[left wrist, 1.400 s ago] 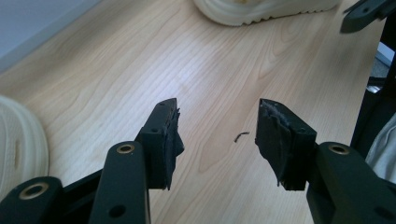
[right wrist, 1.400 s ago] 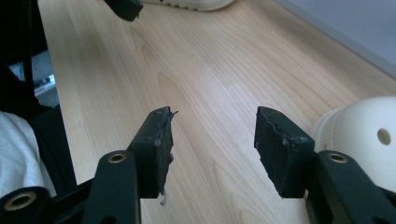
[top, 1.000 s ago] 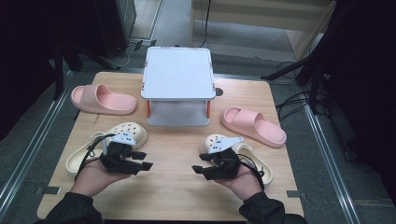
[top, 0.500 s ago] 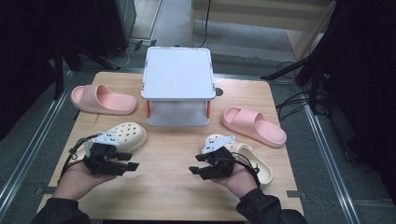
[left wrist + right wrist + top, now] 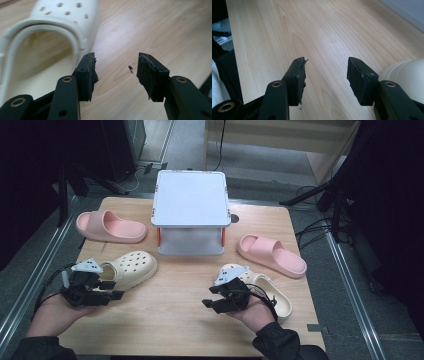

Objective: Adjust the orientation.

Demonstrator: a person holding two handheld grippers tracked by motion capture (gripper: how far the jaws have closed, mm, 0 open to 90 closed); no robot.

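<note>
Two cream clogs lie on the wooden table: one at the left, one at the right. My left gripper is open, low over the table just beside the left clog, whose heel opening lies left of my jaws. My right gripper is open too, with bare wood between its jaws; the right clog bulges just beyond the right jaw. Two pink slides lie farther back, one at the left and one at the right.
A white two-tier shoe rack with red posts stands at the back centre of the table. Metal rails run along both sides of the table. Dark equipment and cables sit on the floor behind.
My left hand has drawn back toward the near left edge, off the left clog. The right gripper has shifted slightly nearer. Shoes have not moved.
</note>
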